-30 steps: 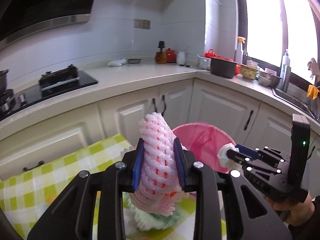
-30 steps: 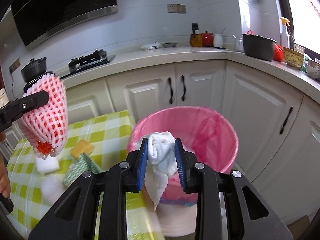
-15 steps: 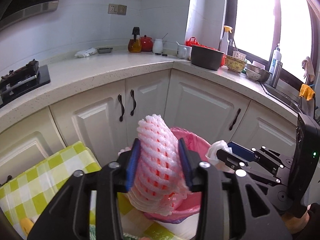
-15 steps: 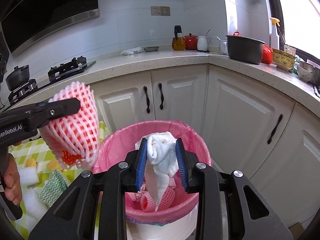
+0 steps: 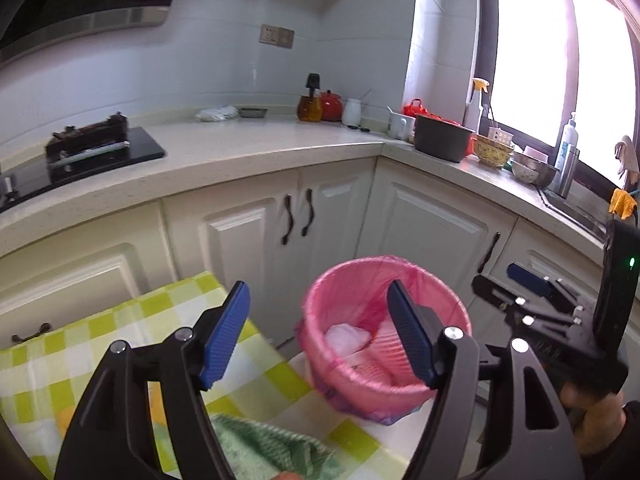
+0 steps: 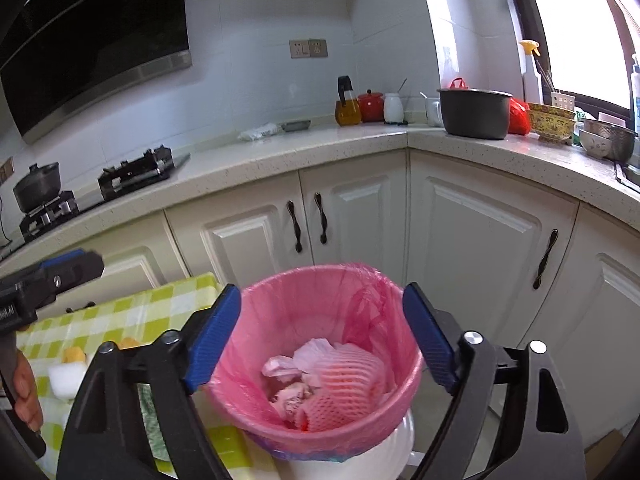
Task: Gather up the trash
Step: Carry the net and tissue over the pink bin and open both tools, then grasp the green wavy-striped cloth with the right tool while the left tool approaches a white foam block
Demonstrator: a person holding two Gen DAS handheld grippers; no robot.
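Both grippers, left [image 5: 320, 332] and right [image 6: 322, 336], are opening, empty; foam fruit net [image 6: 344, 392] in pink-lined bin [image 6: 400, 396] looks light and squashy, best pinched mid-body.

Table [image 6: 168, 300] covered in green-and-white check cloth; on it a green knitted cloth [image 5: 256, 446], white foam blocks [image 6: 64, 376] and yellow sponge pieces [image 6: 74, 354]. White bin with pink liner [image 6: 256, 372] stands on the floor, just beside the table's edge.

Both the left gripper [image 5: 318, 336] and right gripper [image 6: 322, 340] are opening (nothing between their jaws), tilted slightly downward.
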